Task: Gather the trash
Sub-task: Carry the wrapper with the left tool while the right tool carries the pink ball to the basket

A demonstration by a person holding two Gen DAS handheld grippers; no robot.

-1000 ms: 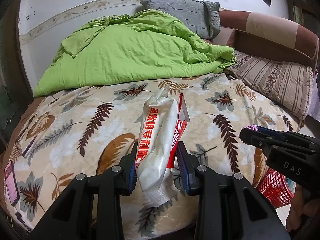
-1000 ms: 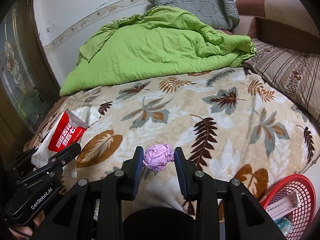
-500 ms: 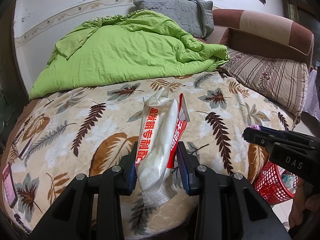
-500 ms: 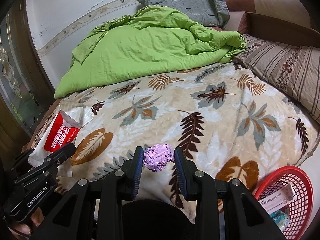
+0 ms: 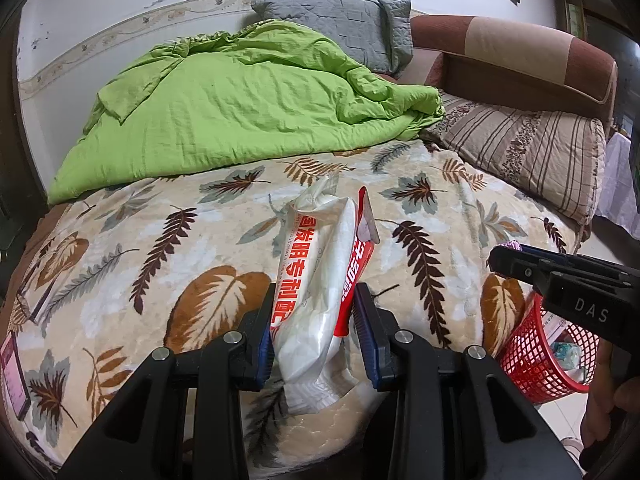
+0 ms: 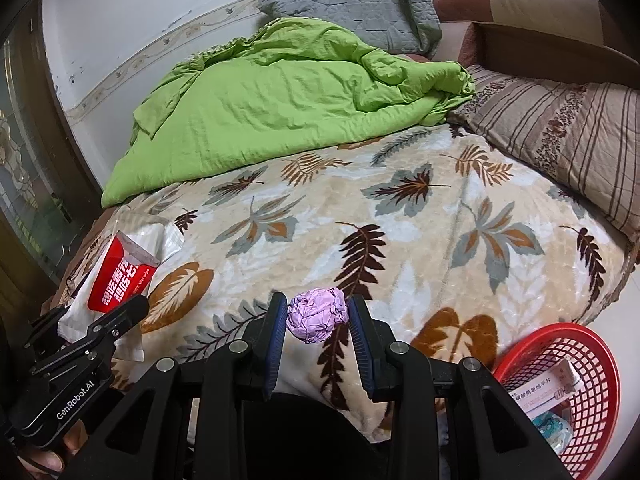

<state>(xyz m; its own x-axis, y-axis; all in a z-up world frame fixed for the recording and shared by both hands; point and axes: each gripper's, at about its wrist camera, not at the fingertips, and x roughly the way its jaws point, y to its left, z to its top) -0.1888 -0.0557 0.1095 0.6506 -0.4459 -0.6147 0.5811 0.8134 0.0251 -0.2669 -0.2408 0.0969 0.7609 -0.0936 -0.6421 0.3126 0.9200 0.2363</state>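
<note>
My left gripper (image 5: 314,328) is shut on a crumpled white and red wet-wipe packet (image 5: 320,280), held upright above the near edge of the bed. The right gripper (image 6: 318,322) is shut on a crumpled purple paper ball (image 6: 317,314), also over the bed's near edge. In the right wrist view the packet (image 6: 120,276) and the left gripper (image 6: 100,332) show at the far left. In the left wrist view the right gripper (image 5: 508,256) reaches in from the right, with a sliver of the purple ball at its tip. A red mesh basket (image 6: 592,344) stands on the floor at the lower right.
The bed carries a leaf-patterned blanket (image 5: 160,240), a bunched green quilt (image 5: 240,112), a grey pillow (image 5: 340,20) and a striped pillow (image 5: 528,152). A phone (image 5: 14,376) lies at the bed's left edge. The basket (image 5: 532,364) holds a box and other wrappers.
Both views have drifted slightly, and more of the red basket now shows at the right. Both grips are unchanged.
</note>
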